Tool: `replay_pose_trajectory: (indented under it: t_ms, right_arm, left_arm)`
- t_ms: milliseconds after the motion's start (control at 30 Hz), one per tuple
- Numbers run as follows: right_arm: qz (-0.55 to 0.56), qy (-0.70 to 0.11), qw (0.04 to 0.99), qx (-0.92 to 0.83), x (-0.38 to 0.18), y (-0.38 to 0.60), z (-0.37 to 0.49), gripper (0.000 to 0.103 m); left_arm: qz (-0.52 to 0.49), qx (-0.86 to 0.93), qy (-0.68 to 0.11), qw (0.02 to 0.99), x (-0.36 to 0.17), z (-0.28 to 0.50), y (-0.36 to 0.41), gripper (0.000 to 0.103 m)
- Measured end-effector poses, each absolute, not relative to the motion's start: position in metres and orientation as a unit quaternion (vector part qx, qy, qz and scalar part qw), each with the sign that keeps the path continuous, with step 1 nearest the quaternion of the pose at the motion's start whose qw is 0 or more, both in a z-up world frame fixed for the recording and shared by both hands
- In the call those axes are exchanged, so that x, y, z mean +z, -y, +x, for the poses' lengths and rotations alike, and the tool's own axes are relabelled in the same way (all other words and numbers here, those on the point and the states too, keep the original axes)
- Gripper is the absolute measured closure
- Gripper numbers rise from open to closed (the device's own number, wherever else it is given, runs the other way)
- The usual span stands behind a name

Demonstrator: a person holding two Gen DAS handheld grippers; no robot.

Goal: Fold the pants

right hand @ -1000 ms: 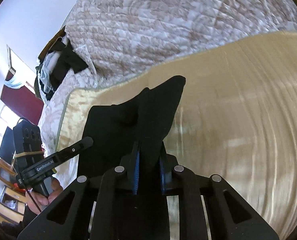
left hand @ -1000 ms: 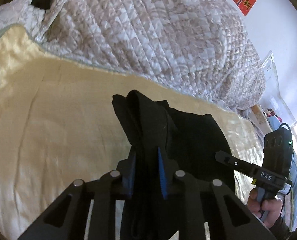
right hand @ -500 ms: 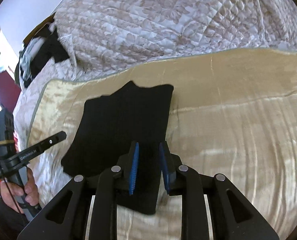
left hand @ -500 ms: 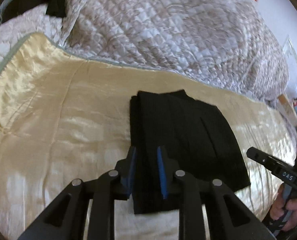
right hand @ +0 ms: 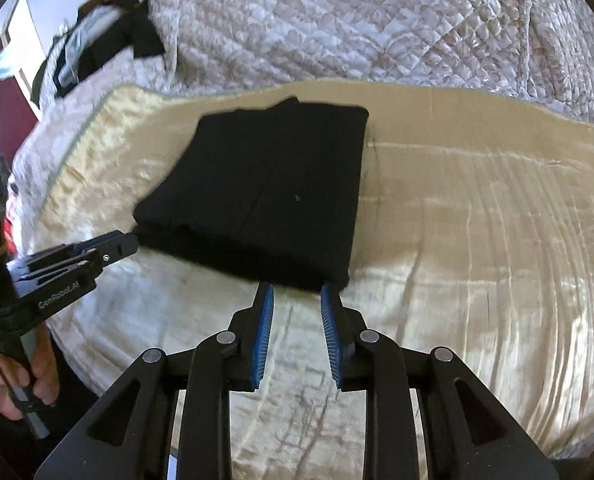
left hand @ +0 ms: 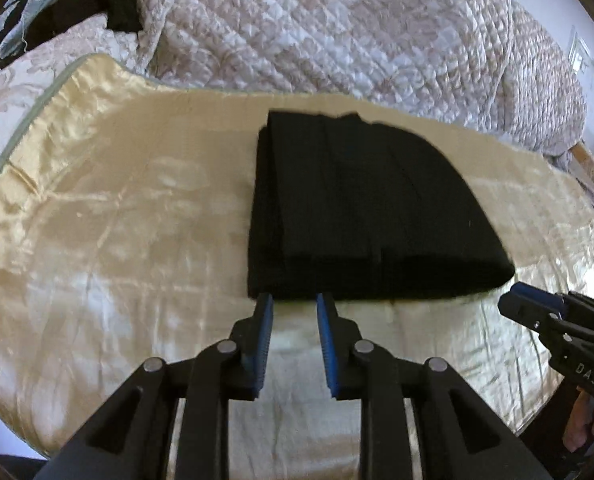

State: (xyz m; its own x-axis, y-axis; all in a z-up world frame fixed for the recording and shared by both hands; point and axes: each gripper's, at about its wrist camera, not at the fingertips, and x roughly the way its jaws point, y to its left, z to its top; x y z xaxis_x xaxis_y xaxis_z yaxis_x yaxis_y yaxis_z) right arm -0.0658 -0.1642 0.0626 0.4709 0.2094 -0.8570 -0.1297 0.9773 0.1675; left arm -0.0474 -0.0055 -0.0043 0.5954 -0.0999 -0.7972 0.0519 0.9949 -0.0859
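The black pants [left hand: 361, 208] lie folded in a flat, thick rectangle on the cream satin sheet [left hand: 117, 208]; they also show in the right wrist view [right hand: 265, 200]. My left gripper [left hand: 295, 300] is open and empty, its blue pads just short of the bundle's near left corner. My right gripper [right hand: 297, 290] is open and empty, just short of the near right corner. Each gripper appears from the side in the other's view: the right one [left hand: 521, 304], the left one [right hand: 125, 244].
A quilted beige bedspread [left hand: 337, 28] is heaped behind the sheet. Dark and pale clothes [right hand: 97, 48] are piled at the far left. The sheet [right hand: 477, 220] stretches wide on both sides of the pants. A person's hand [right hand: 13, 376] holds the left gripper handle.
Both grippers held the pants lifted, then laid them flat on the sheet, opened and drew back toward the near edge. The pants now lie free.
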Motion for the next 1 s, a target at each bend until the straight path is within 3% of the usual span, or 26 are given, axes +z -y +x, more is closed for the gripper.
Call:
replay_pose_trajectory:
  t_ms: [133, 267, 367, 1000]
  right_arm:
    - [0.033, -0.533, 0.841, 0.09, 0.047, 0.163, -0.068, 0.078]
    - [0.035, -0.528, 0.843, 0.1, 0.045, 0.162, -0.071, 0.066]
    - [0.021, -0.526, 0.845, 0.099, 0.045, 0.158, -0.073, 0.064]
    - [0.018, -0.525, 0.844, 0.103, 0.044, 0.157, -0.072, 0.06]
  left_arm:
    - [-0.022, -0.042, -0.461, 0.886, -0.017, -0.052, 0.009, 0.073]
    - [-0.02, -0.049, -0.458, 0.887, -0.018, -0.055, 0.013, 0.064]
    - [-0.014, -0.049, -0.456, 0.888, -0.018, -0.056, 0.015, 0.061]
    - [-0.013, -0.052, -0.454, 0.889, -0.019, -0.057, 0.017, 0.056]
